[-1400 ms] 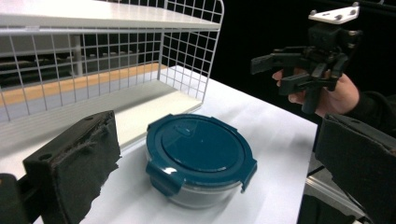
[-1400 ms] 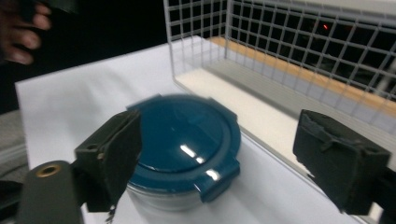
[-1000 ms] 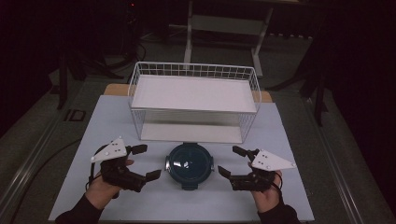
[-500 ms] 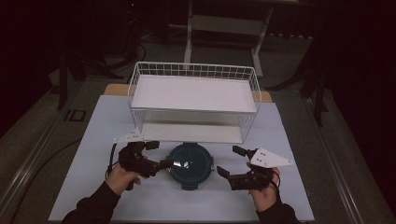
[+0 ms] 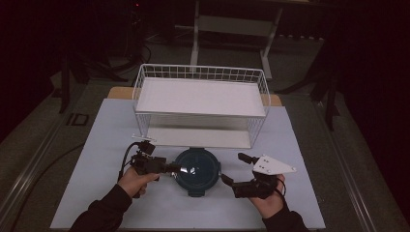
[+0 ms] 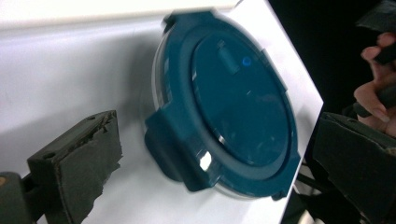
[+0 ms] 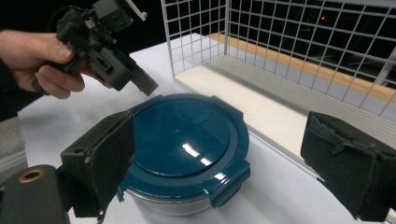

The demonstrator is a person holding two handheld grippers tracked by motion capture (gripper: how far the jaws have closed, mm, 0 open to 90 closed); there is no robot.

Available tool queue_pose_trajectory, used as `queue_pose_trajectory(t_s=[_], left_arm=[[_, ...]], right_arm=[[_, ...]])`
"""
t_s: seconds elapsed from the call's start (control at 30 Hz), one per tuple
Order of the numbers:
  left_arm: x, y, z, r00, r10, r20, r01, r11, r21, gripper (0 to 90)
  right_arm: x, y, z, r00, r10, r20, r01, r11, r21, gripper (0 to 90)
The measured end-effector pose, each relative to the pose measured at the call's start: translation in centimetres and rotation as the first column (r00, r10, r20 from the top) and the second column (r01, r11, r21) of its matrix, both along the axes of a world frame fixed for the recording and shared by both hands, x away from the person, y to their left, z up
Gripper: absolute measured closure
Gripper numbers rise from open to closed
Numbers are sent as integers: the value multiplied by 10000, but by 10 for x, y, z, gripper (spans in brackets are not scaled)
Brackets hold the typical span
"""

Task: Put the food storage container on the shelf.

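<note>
Your round container (image 5: pixel 197 169) with its dark teal clip-on lid closed sits upright near the tabletop's (image 5: pixel 309 159) front edge, centred.

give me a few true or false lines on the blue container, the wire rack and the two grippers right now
1. The round blue container has its lid on. True.
2. The container stands inside the white wire rack. False: it stands on the table in front of the rack.
3. The right gripper is shut on the container's lid. False: its jaws are open, beside the container.
4. The left gripper is at the container's left edge. True.
5. The rack's upper shelf is bare. True.
6. The lid is red. False: it is dark blue.
</note>
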State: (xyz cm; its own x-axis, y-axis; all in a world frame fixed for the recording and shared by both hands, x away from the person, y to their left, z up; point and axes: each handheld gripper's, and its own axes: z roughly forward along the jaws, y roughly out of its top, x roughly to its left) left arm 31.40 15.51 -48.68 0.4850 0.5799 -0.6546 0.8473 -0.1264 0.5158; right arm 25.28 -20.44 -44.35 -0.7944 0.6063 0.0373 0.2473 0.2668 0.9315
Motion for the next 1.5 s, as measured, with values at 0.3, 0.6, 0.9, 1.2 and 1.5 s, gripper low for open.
queue_pose_trajectory(t_s=[0.3,0.6,0.9,1.2,1.5], left_arm=[[10,9,-11,9897,457,-1358,-500,9984,-283,214],[12,6,-17,9848,446,-1681,-469,9989,-95,353],[16,9,-26,9705,557,-2345,-656,9973,-344,470],[20,10,-33,9549,27,-2969,-357,9938,-1058,511],[22,13,-39,9519,-329,-3048,-144,9883,-1517,526]], right_arm=[[0,2,-2,9999,60,-146,-62,9999,-151,110],[0,1,-5,9996,51,-278,-56,9998,-210,121],[1,0,-6,9995,41,-313,-49,9996,-275,122],[1,-1,-7,9989,-2,-472,-11,9996,-278,122],[6,0,-11,9955,9,-943,-32,9997,-238,137]])
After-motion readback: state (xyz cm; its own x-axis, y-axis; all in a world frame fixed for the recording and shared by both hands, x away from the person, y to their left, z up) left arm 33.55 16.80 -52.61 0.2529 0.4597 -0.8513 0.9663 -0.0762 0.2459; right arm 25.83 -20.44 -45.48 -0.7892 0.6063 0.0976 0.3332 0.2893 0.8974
